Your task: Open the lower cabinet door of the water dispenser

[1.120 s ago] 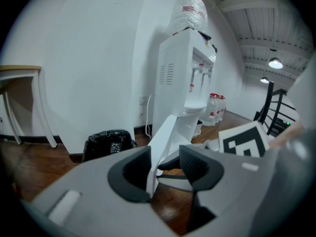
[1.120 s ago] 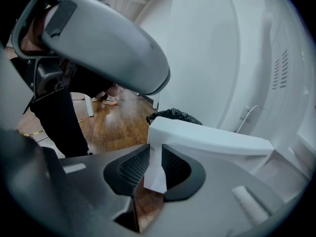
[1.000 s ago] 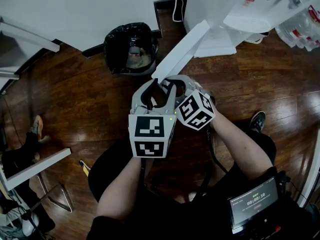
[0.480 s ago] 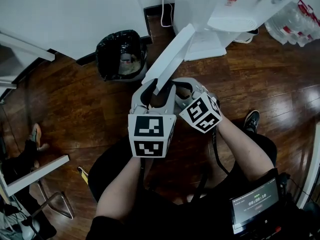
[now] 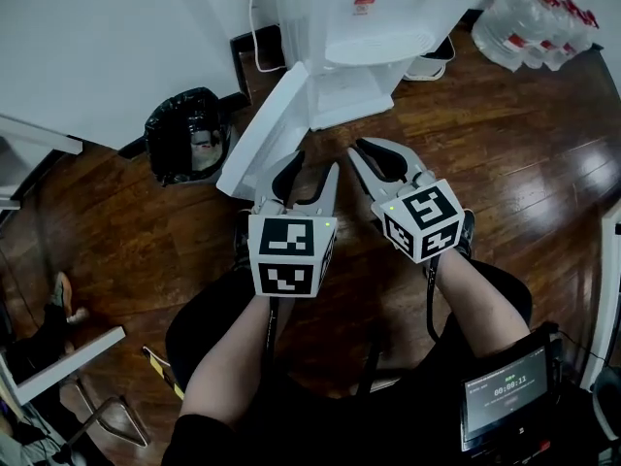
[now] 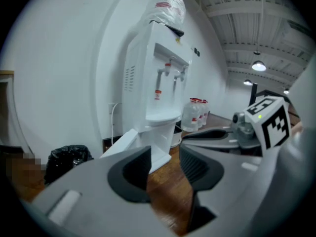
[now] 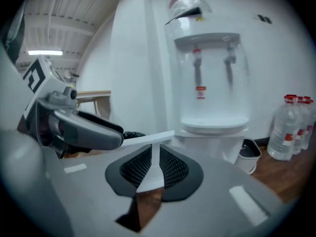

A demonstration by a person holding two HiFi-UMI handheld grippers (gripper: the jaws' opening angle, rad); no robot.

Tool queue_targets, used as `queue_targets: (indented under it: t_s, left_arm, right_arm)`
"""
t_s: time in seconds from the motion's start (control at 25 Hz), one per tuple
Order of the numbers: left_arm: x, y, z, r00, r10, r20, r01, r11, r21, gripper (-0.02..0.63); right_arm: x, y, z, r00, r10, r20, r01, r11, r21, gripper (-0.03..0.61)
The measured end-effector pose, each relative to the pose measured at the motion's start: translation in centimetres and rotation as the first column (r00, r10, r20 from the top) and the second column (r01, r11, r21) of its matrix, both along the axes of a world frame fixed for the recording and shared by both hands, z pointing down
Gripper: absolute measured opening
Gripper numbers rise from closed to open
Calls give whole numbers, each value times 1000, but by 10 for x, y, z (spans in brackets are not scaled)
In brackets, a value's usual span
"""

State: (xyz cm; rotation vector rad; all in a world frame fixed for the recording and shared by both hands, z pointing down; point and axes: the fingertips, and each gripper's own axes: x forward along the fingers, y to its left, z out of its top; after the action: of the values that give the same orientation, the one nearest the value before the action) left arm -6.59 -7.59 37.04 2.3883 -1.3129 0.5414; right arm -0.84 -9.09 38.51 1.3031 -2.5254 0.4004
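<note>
Head view, from the left: the bin (image 5: 184, 129) in its black bag stands by the wall. Just right of it, the lower cabinet door (image 5: 264, 132) of the water dispenser (image 5: 340, 27) hangs swung far out to the left, and nothing touches it.

That is the change. 1 second ago both grippers crowded the door's free edge, and half a second ago that edge sat at the left one's mouth. Now both have drawn back to the near side and stand apart from the door.

The left gripper (image 5: 315, 161) is near the door's free corner, its jaws spread with only floor between them. The right gripper (image 5: 367, 153), further right and clear of the door, has its jaws drawn almost together. They have just closed a little further and pinch nothing, leaving a thin slit.

I judge that the door is open and keeps its place unaided, so the task looks finished.
</note>
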Motion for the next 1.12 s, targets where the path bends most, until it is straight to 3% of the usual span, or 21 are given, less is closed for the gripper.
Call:
queue_targets:
  t_s: [0.24, 0.4, 0.56, 0.8, 1.12]
  left_arm:
    - [64, -14, -29, 995, 18, -95, -13, 999, 49, 175]
    - [94, -14, -37, 994, 65, -83, -55, 992, 113, 158]
    - [106, -13, -31, 994, 80, -70, -71, 990, 121, 150]
    - [107, -11, -42, 995, 93, -48, -81, 976, 201, 150]
    - [107, -24, -56, 996, 89, 5, -85, 939, 335, 137]
  right_arm:
    - [70, -1, -60, 982, 173, 77, -183, 970, 161, 34]
    - [103, 3, -80, 967, 221, 123, -242, 952, 190, 8]
    - [115, 8, -89, 963, 224, 152, -251, 949, 192, 5]
    - [107, 11, -95, 977, 180, 112, -204, 943, 263, 5]
    - [107, 4, -98, 972, 183, 147, -215, 946, 241, 5]
